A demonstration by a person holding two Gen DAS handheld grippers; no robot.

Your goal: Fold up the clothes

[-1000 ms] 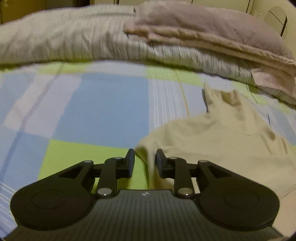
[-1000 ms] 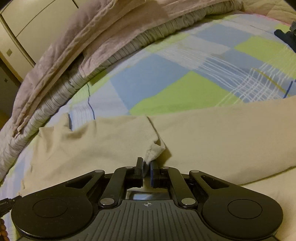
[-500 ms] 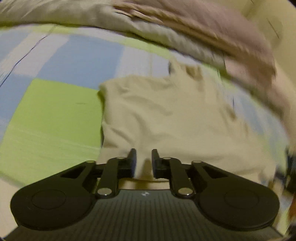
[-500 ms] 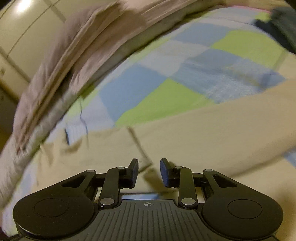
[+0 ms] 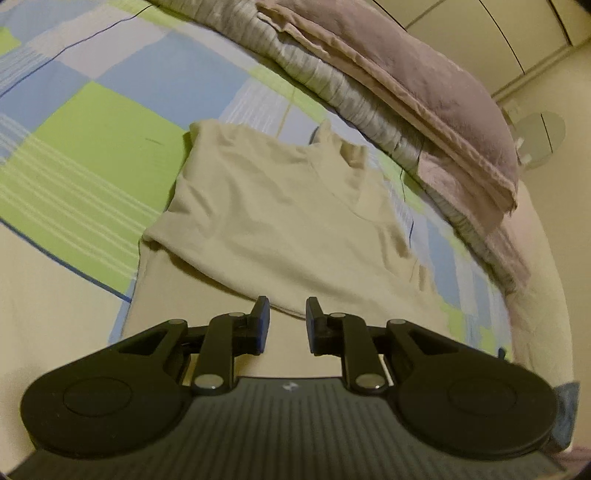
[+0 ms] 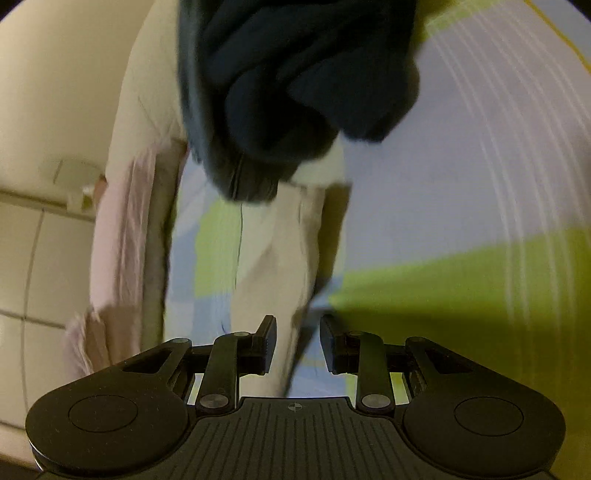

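A cream shirt lies flat on the checked bedsheet, its collar towards the far side and one layer folded over the body. My left gripper hovers at the near edge of that folded layer. Its jaws stand a little apart and hold nothing. The right wrist view is blurred. There my right gripper is open above a narrow strip of cream fabric, which runs under the gap without being pinched. A crumpled dark navy garment lies beyond the strip.
A rolled striped duvet with a mauve cover runs along the far side of the bed. Pale cupboard doors stand behind it. In the right wrist view a pink bed edge and pale panels sit on the left.
My right gripper let go of the cream sleeve cuff, opened, rolled and swung away towards the dark garment. My left gripper moved over the shirt and its jaws narrowed slightly.
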